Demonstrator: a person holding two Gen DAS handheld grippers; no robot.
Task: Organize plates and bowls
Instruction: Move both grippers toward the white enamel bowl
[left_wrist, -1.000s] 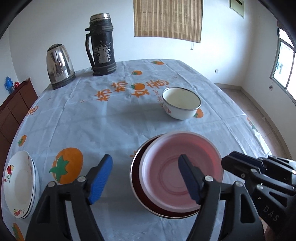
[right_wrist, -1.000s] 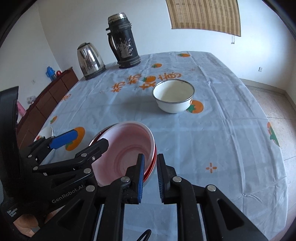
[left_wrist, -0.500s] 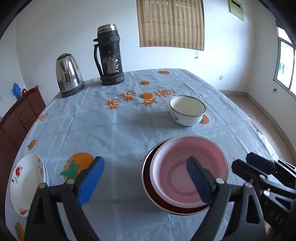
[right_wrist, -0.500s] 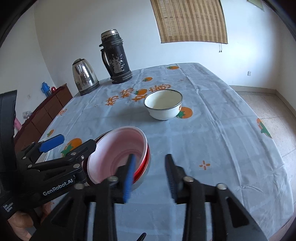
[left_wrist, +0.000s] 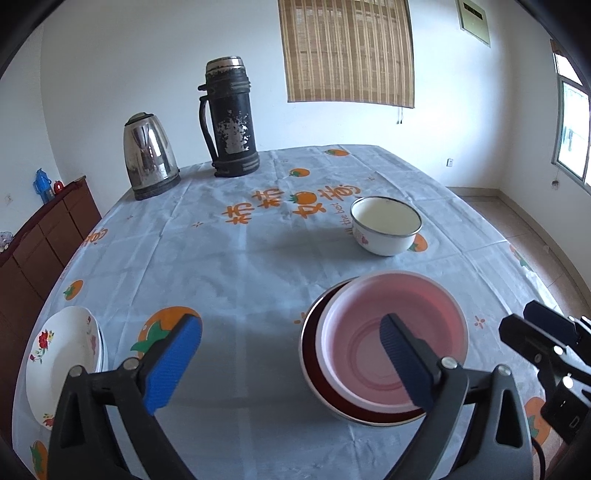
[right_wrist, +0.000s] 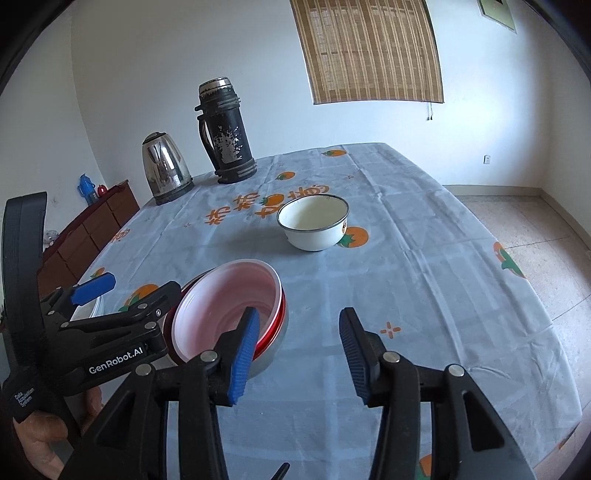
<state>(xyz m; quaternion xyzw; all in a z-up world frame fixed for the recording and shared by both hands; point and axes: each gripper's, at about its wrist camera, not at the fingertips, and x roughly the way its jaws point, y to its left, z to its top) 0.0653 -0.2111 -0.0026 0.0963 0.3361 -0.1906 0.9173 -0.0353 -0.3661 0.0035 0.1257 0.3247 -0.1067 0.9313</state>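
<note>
Both my claws, left and right, gape wide and empty; a careless reach could topple the pink plastic bowl nested in the red metal one.

Bare tablecloth separates white bowl from pink bowl.

- White walls, plain, daylit.
- Bamboo blind on far wall, lowered, light coming thru slats; cord hangs at its right edge.
- Small green-framed pic high up, right of blind.
- Window on right wall, right of blind, bright.
- Floor beige tile w/ pale skirting, below & right of blind.
- Dark wood cabinet w/ drawers, far left of blind; blue + red bits on top, too small to ID.
</note>
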